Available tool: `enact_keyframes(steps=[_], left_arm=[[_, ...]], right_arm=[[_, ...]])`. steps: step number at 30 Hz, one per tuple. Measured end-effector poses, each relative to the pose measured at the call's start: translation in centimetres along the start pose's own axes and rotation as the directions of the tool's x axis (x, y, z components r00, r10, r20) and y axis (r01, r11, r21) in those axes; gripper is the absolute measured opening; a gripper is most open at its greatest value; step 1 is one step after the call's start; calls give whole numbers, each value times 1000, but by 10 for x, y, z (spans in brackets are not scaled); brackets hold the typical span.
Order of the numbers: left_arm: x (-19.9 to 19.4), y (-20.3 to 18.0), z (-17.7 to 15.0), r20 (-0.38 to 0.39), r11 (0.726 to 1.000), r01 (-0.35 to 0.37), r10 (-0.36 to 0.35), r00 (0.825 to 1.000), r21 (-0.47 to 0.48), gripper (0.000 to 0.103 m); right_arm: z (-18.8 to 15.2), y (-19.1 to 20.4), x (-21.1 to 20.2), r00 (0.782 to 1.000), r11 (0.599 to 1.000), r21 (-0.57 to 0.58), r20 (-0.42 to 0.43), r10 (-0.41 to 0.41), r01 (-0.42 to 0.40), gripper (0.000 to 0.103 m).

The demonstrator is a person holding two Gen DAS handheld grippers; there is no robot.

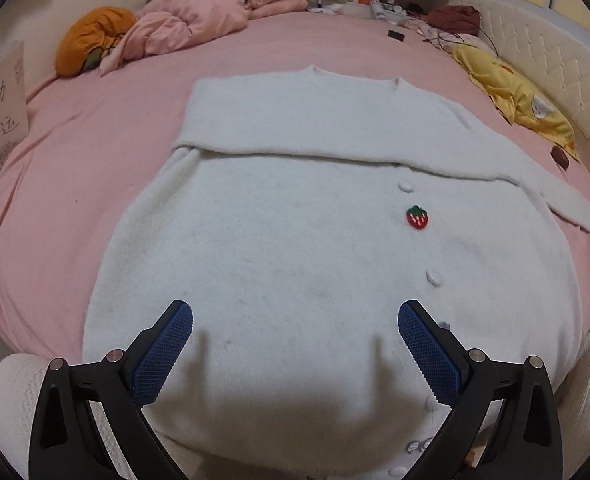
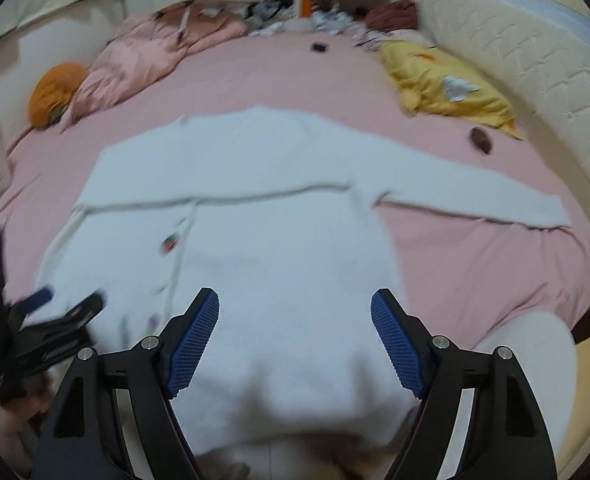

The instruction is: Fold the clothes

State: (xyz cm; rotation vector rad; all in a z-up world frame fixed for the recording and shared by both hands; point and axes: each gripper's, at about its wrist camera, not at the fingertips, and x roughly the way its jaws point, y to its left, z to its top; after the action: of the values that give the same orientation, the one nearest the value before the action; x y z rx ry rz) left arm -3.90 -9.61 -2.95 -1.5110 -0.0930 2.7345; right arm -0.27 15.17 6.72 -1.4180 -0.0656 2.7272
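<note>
Right wrist view first: my right gripper [image 2: 295,340] has its blue pads spread wide with nothing between them, hanging over the lower body of the white cardigan [image 2: 255,264] spread on the pink bed [image 2: 475,264]. From those jaws, the one sleeve not yet folded [image 2: 475,196] runs up and to the right, its long axis stretching out across the sheet toward the cuff, well apart from the pads. My left gripper [image 1: 295,344] is equally wide and empty, above the hem, with the other sleeve [image 1: 315,136] already laid across the chest. I judge the right hand nearer the outstretched sleeve, so that fold falls to it.
</note>
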Motion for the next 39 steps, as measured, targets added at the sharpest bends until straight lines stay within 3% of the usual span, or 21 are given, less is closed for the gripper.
enact_keyframes(steps=[9,17,20,24,26,27,31,33,36,39], left_arm=[[-2,-7,-2,13,1000,-18,17,1000,22,103],[4,-38,0,15,981,-87,85,996,176,103],[5,-60,11,73,939,-161,146,987,303,103],[14,-100,39,202,828,-268,191,961,493,103],[24,-124,57,262,765,-303,182,948,569,103],[30,-132,63,266,746,-298,166,949,596,103],[60,-178,84,210,682,-208,82,974,701,99],[74,-193,92,165,674,-162,60,985,721,94],[103,-213,105,66,674,-86,55,996,733,78],[122,-229,110,28,630,-70,76,997,773,76]], right_arm=[[-6,8,-4,1000,1000,-13,25,-18,18,79],[-8,-15,8,999,997,66,12,34,-35,79],[-8,-27,15,998,994,94,15,53,-55,79],[-11,-48,27,994,983,147,36,107,-111,79],[-13,-58,33,990,975,174,49,134,-140,79],[-14,-64,36,988,971,187,57,141,-149,79],[-18,-89,48,981,947,258,77,177,-191,79],[-18,-101,53,975,924,312,82,207,-223,79],[-17,-110,59,968,901,354,92,232,-250,79],[-16,-117,67,962,881,388,83,261,-272,79]])
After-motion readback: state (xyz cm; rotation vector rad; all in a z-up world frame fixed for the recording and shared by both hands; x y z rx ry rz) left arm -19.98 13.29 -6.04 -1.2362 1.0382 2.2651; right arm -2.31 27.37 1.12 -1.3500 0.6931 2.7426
